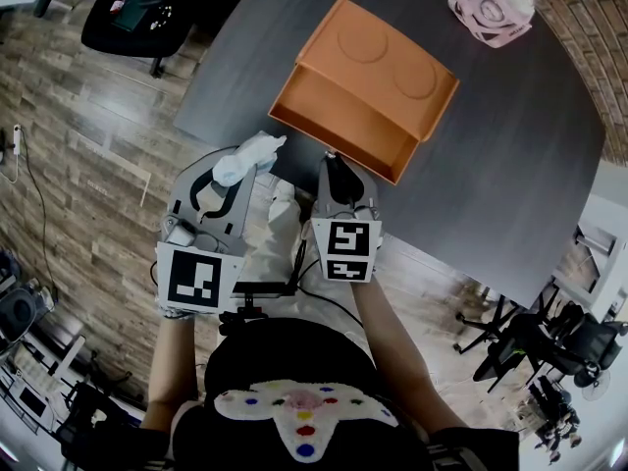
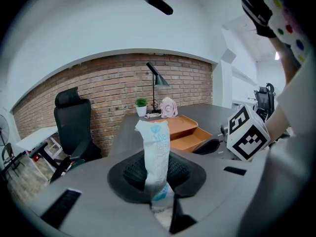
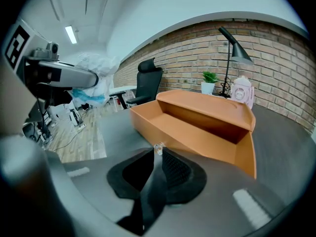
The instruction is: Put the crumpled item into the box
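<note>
Pinching the crumpled item, left fingers narrow — right fingers (near box) closed.

An office: swivel chair, desk lamp, brick wall.

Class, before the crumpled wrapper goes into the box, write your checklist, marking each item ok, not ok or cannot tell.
1. The crumpled wrapper is clamped in the left gripper: ok.
2. The box stands open: ok.
3. Its inside holds nothing else: ok.
4. Wrapper above the opening: not ok, short of the near rim.
5. The right gripper, shut, is clear of the rim: cannot tell.
</note>
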Tool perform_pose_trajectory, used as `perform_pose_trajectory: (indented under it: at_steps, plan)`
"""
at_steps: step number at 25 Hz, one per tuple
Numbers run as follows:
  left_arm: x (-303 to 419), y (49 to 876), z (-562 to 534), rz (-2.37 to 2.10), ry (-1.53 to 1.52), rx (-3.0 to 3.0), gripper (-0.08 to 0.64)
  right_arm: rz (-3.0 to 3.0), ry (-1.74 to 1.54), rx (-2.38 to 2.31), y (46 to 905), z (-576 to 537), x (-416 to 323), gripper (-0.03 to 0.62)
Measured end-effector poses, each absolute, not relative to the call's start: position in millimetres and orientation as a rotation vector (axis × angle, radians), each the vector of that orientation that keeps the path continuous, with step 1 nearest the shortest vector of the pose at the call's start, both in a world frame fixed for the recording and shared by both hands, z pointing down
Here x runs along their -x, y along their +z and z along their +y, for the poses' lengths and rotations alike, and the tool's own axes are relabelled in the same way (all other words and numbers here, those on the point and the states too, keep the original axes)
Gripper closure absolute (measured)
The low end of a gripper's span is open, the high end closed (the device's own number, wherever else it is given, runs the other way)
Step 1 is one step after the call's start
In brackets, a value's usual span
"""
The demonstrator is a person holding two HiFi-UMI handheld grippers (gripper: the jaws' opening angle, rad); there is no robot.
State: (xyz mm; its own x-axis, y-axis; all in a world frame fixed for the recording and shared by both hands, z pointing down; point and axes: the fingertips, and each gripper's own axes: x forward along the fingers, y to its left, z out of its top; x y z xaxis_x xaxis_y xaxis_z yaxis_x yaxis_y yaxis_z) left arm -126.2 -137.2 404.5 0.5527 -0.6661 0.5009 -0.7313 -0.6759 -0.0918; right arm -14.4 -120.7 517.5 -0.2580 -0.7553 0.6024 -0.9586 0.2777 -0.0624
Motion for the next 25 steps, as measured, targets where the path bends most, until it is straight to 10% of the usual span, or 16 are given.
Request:
perform_pose_trajectory:
  at_steps: [25]
  plan:
    - [115,375,-114,-1.282,0.725,-2.68,0.503,-2.203,0.516,-1.513,482,-96,10,0.508]
